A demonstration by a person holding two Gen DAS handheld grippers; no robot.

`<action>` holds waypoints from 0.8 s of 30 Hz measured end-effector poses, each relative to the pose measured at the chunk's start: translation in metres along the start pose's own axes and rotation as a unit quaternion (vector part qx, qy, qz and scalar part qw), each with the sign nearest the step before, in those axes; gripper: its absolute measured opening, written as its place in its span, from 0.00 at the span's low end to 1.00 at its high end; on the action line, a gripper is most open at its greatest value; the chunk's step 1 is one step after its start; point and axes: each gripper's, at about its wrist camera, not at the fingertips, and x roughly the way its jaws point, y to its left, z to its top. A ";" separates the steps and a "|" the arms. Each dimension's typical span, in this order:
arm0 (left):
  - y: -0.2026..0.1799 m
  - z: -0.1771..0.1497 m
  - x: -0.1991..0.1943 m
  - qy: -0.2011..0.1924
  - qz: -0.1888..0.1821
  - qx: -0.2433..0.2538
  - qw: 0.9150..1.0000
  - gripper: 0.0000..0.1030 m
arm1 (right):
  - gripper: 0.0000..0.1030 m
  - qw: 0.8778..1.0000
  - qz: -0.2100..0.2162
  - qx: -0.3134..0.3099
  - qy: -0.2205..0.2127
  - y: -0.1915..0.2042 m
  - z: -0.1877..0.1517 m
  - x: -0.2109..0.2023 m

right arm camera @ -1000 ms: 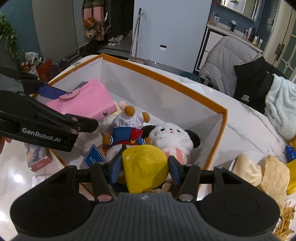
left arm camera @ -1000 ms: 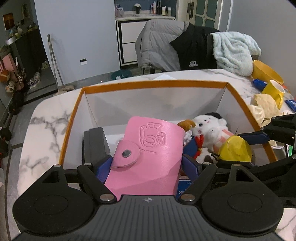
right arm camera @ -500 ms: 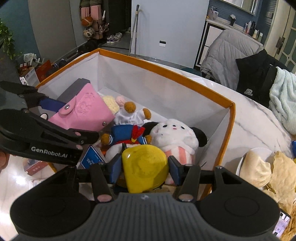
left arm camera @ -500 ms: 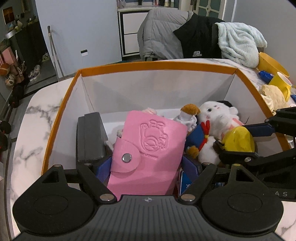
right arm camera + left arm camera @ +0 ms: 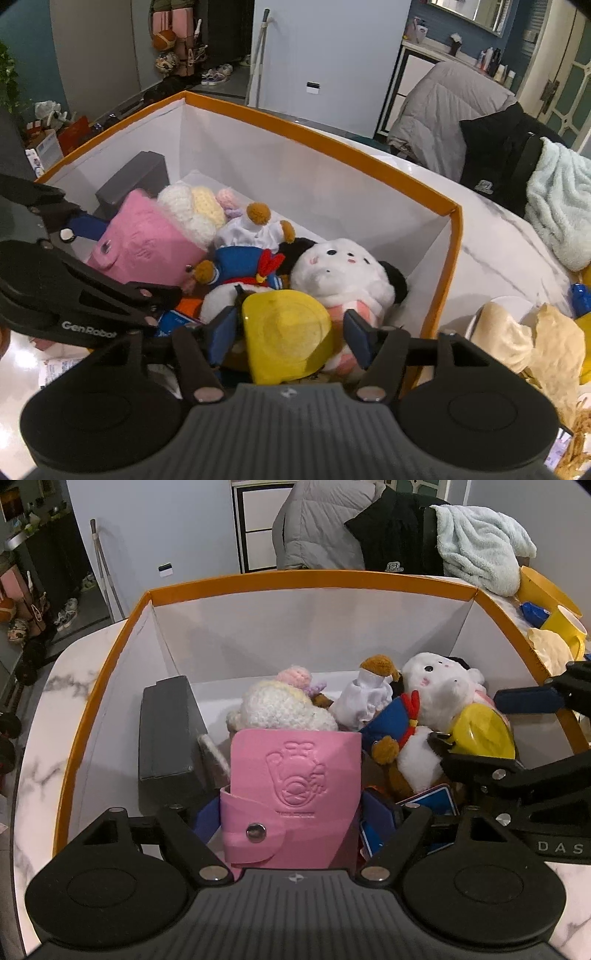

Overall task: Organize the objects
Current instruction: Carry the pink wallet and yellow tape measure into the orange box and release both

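Over the near edge of the orange-rimmed box [image 5: 306, 579], the left gripper [image 5: 293, 816] has its blue-padded fingers [image 5: 380, 818] clamped on the sides of a pink snap wallet [image 5: 295, 794], held upright just inside the box beside a dark grey case [image 5: 166, 734] that leans on the box's left wall. At the box's right side, the right gripper [image 5: 290, 330] holds a yellow tape measure [image 5: 288, 336]; its left finger touches the yellow body, while a narrow gap shows at the right pad [image 5: 356, 338], so the grip looks loose. Beneath it in the box lie a white plush toy [image 5: 343, 273], a small sailor-suited plush [image 5: 243, 258] and a crocheted cream toy [image 5: 192, 210] behind the wallet. The box stands on a white marble table [image 5: 495, 243]. Beyond the box's far wall, a grey jacket [image 5: 317, 528], a black garment [image 5: 395, 535] and a pale blue towel [image 5: 480, 546] hang over chairs, and a yellow cup [image 5: 565, 627] stands to its right.
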 end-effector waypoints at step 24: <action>-0.003 -0.002 -0.063 -0.048 0.008 0.007 0.999 0.91 | 0.86 0.999 -0.005 0.006 -0.031 0.002 -0.005 -0.054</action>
